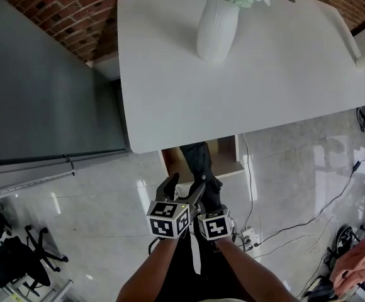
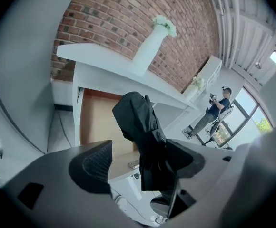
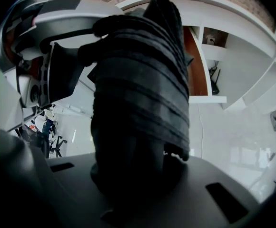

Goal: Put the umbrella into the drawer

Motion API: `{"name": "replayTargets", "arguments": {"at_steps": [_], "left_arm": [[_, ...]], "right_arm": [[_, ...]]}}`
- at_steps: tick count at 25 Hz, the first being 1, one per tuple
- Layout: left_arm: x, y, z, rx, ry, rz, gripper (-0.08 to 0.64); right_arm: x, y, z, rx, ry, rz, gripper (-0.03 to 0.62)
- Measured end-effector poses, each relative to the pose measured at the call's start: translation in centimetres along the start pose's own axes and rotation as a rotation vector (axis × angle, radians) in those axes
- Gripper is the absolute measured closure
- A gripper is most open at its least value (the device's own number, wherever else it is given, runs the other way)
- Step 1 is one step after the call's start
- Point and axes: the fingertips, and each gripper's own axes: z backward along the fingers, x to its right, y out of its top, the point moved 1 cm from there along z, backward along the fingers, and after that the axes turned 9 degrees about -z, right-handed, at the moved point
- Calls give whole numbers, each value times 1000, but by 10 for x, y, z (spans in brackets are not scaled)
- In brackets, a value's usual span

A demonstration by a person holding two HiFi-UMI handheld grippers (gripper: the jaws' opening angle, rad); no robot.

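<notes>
Under the white counter (image 1: 283,74), the right tool (image 1: 211,190) is squeezing the black umbrella (image 1: 198,159), its far end pointing toward the open drawer (image 1: 225,151), while the left tool (image 1: 182,190) is hanging open beside it.

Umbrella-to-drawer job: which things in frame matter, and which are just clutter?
Job:
- umbrella, clamped in the right gripper
- open drawer under the desk
- left gripper, open beside the umbrella

Lying about:
- vase of flowers on the desk
- power strip on the floor
- office chair
- pink cloth
</notes>
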Motion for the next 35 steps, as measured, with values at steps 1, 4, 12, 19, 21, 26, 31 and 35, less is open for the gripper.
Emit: {"name": "replayTargets", "arguments": {"at_steps": [1,4,12,19,21,26,31,35], "left_arm": [[-2,-1,0,-5,7,-1,199],[-15,-6,2,-24,38,8,210],[-50,-9,10,-24,137,7,328],[-63,-9,10,-31,174,-11,477],[-63,-11,9,-33,165,-11,480],[-64,-17,10,-38,159,-7,489],[-69,-18,13,-36,153,4,492],[-77,-17,12,-36,145,16,492]], "right_arm": [[1,1,1,-6,0,-12,568],[5,4,-1,-20,0,-65,568],[26,13,-14,-72,-56,-62,568],[29,22,-22,-100,-75,-56,568],[30,23,-24,-113,-78,-45,568],[31,23,-28,-147,-82,-34,568],[28,24,-33,-182,-62,-76,568],[25,29,-38,-210,-54,-94,568]]}}
